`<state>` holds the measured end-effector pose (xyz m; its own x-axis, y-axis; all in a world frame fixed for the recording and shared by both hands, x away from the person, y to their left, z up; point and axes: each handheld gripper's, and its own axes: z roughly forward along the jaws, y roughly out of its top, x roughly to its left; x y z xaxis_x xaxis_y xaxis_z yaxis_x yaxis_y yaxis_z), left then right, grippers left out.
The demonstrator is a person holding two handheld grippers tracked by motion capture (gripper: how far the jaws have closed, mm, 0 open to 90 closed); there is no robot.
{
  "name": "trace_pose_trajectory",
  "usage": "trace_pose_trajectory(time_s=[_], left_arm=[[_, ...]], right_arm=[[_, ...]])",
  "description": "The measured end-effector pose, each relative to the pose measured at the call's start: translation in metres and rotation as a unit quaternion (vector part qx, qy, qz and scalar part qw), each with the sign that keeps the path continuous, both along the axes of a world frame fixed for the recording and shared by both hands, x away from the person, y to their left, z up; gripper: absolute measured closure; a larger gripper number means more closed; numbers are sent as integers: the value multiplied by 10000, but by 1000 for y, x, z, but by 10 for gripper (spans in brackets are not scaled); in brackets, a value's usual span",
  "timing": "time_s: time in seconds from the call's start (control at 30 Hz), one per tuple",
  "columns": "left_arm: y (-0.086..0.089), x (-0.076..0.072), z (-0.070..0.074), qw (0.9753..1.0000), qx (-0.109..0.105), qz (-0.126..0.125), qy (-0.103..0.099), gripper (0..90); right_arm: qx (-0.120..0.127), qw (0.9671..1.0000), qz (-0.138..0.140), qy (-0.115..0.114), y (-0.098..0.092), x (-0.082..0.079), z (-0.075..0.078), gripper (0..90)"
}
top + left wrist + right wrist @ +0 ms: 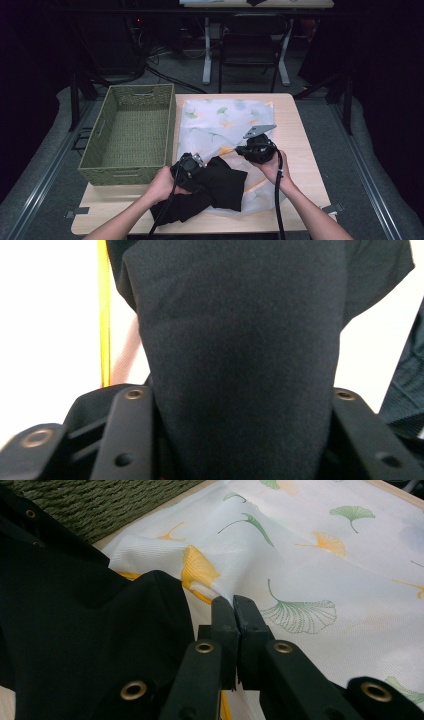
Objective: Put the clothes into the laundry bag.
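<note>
1. black cloth (212,187) lies bunched at the near edge of the surface (300,150), partly over the white leaf-print cloth (225,122).
2. my left tongs (190,164) grip a fold of the black cloth, which rises between the jaws in the left gripper view.
3. my right tongs (234,602) are pressed closed, tips touching a raised fold of the leaf-print cloth just beside the black cloth.
4. green woven basket (131,132) stands to the left.
</note>
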<state>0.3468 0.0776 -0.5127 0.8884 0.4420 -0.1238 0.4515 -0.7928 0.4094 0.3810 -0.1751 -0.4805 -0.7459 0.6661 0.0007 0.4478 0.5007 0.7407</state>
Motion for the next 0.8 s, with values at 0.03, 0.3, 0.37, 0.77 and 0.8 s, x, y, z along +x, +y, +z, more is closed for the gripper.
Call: trace_pose_trajectory(time_s=[0.03, 0.3, 0.37, 0.77, 0.8], left_arm=[[1, 0, 0, 10000, -18, -53, -40, 480], [13, -6, 11, 9998, 51, -89, -155, 290], [14, -7, 9, 9996, 190, -120, -179, 314], [22, -14, -3, 9997, -47, 92, -210, 629], [22, -15, -2, 9996, -68, 142, -255, 633]], right_arm=[[2, 10000, 2, -2, 0, 0, 0, 888], [21, 10000, 3, 3, -1, 0, 1, 888], [12, 10000, 14, 9, 0, 0, 0, 888], [31, 10000, 23, 34, 1, -2, 2, 889], [30, 10000, 21, 22, 1, -2, 3, 889]])
